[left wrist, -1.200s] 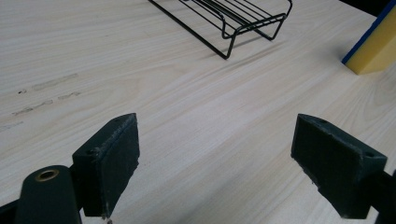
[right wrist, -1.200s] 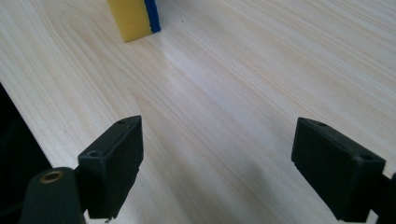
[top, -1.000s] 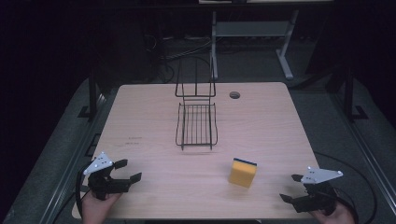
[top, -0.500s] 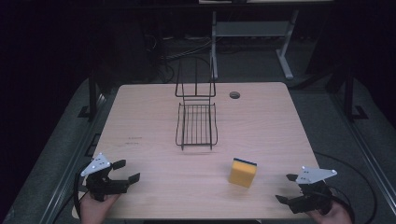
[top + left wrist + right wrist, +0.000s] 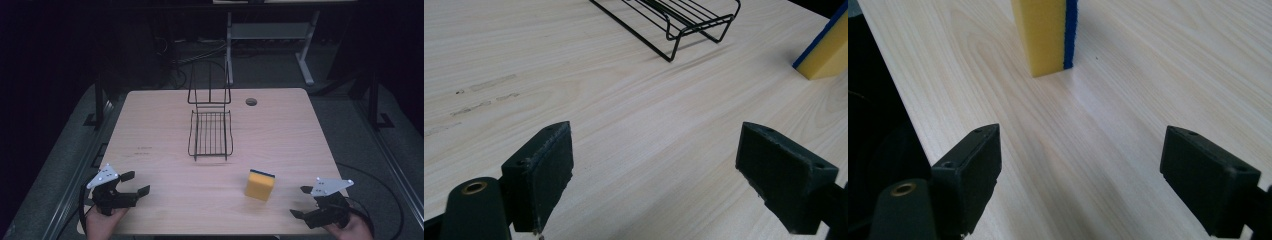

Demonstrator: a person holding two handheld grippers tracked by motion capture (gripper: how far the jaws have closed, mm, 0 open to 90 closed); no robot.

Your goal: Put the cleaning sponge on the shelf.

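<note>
A yellow sponge with a blue scouring side stands on edge on the wooden table, right of centre near the front. A black wire rack with a tall back frame sits in the table's middle. My left gripper rests open at the front left corner with bare table between its jaws; its own view shows the rack ahead and the sponge at the far right. My right gripper is open at the front right corner, and the sponge stands a short way ahead of it.
A small round grommet hole lies near the table's back edge. Behind the table are metal desk legs and cables on a dark floor. The table's right edge runs close beside my right gripper.
My right gripper has shifted slightly left and toward the table's front edge. The left gripper, sponge and rack have stayed put.
</note>
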